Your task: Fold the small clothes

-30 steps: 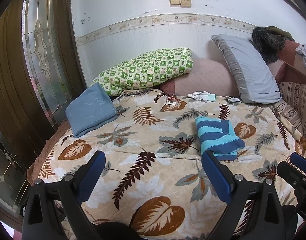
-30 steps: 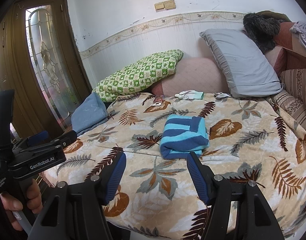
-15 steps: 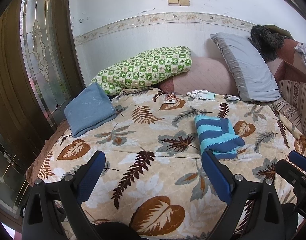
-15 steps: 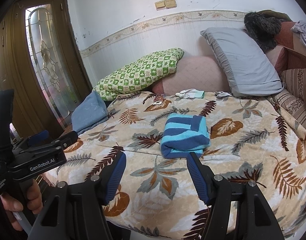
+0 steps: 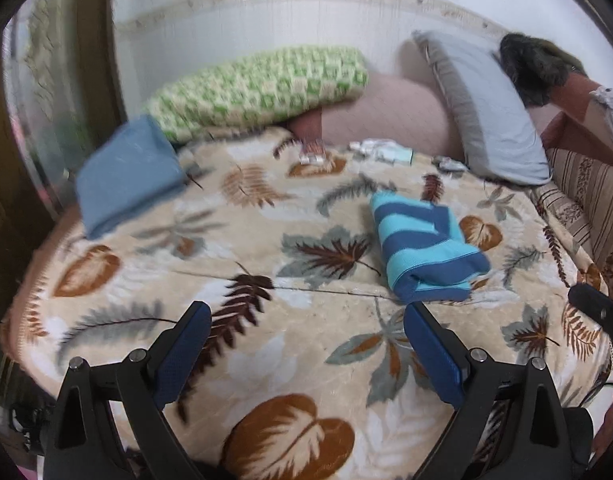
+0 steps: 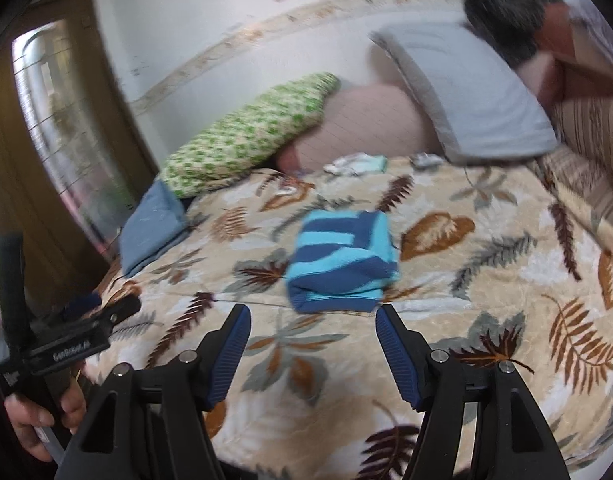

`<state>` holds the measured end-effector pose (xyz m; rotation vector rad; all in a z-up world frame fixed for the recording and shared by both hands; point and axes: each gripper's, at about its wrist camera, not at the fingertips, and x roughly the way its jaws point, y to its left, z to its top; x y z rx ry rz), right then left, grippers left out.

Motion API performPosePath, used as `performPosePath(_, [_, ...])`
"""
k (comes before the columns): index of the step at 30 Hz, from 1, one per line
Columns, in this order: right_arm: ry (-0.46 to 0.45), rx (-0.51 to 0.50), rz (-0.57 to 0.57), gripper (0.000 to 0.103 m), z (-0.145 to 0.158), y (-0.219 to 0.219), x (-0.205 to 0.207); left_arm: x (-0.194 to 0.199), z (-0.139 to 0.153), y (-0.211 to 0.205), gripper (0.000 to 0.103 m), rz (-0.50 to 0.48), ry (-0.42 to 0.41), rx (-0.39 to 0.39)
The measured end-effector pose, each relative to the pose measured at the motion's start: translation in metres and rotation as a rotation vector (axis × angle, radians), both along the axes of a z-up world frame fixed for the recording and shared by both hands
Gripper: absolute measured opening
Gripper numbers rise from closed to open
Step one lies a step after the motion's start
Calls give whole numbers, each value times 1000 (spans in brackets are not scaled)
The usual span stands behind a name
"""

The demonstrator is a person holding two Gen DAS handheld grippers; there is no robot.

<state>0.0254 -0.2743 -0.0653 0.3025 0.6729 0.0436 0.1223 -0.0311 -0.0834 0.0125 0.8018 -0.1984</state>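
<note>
One leaf-print bed cover [image 5: 266,360], three pillows, one folded blue cloth [image 5: 126,176], one folded striped garment [image 6: 342,260] mid-bed, long axis toward pillows, two grippers, left [image 5: 306,320] and right [image 6: 312,320], jaws wide, empty.

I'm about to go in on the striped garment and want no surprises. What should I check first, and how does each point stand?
1. Left gripper open, nothing between the pads: ok.
2. Right gripper open, nothing held: ok.
3. Striped garment lies free on the leaf-print blanket, nothing on top: ok.
4. Garment in front of both grippers, not touched: ok.
5. Folded blue cloth well apart from garment: ok.
6. Which edge is loose: cannot tell, frames blurred.
</note>
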Motion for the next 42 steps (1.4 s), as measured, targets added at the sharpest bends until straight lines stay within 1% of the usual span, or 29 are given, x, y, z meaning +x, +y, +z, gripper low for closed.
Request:
performPosePath(3, [52, 47, -9, 69, -24, -23, 46, 38, -28, -15, 97, -24, 76, -26])
performPosePath(5, [79, 102, -2, 69, -39, -34, 74, 60, -41, -29, 97, -53, 110, -48])
performPosePath(6, [97, 133, -5, 69, -48, -41, 92, 69, -45, -35, 97, -67, 119, -61])
performPosePath(8, [127, 191, 2, 69, -65, -50, 120, 93, -54, -50, 97, -101, 139, -113])
performPosePath(10, [159, 249, -7, 69, -84, -61, 149, 113, -62, -63, 97, -115, 157, -134])
performPosePath(12, [174, 295, -20, 69, -100, -72, 169, 134, -72, -75, 97, -136, 194, -152])
performPosePath(15, [197, 337, -45, 69, -120, -89, 189, 158, -92, -91, 97, -153, 246, -184])
performPosePath(18, [209, 417, -47, 69, -141, -105, 201, 169, -105, -101, 97, -191, 281, -237])
performPosePath(19, [218, 459, -45, 69, -148, -109, 205, 171, -107, -104, 97, -204, 288, -246])
performPosePath(22, [255, 555, -21, 70, -163, -112, 222, 174, -111, -111, 97, -270, 292, -287])
performPosePath(24, [264, 582, -19, 71, -169, -112, 227, 174, -112, -112, 97, -302, 290, -312])
performPosePath(26, [291, 632, -2, 74, -180, -112, 235, 178, -118, -112, 97, -319, 304, -342])
performPosePath(27, [310, 651, 3, 75, -185, -112, 237, 181, -121, -112, 97, -316, 317, -354])
performPosePath(28, [317, 694, 14, 75, -193, -112, 240, 184, -124, -112, 97, -314, 326, -365])
performPosePath(29, [300, 712, 14, 75, -195, -112, 241, 186, -126, -112, 95, -315, 333, -380])
performPosePath(31, [292, 706, 46, 76, -194, -106, 245, 186, -128, -113, 88, -328, 340, -402])
performPosePath(33, [284, 688, 59, 76, -194, -100, 246, 184, -126, -117, 77, -353, 332, -404])
performPosePath(35, [273, 669, 68, 76, -192, -94, 247, 181, -122, -120, 75, -365, 309, -384])
performPosePath(37, [267, 677, 65, 76, -191, -93, 247, 180, -121, -119, 71, -368, 304, -389])
performPosePath(39, [267, 708, 71, 71, -191, -92, 248, 181, -119, -116, 61, -362, 300, -396])
performPosePath(42, [270, 690, 68, 68, -188, -88, 247, 179, -114, -112, 56, -363, 279, -392])
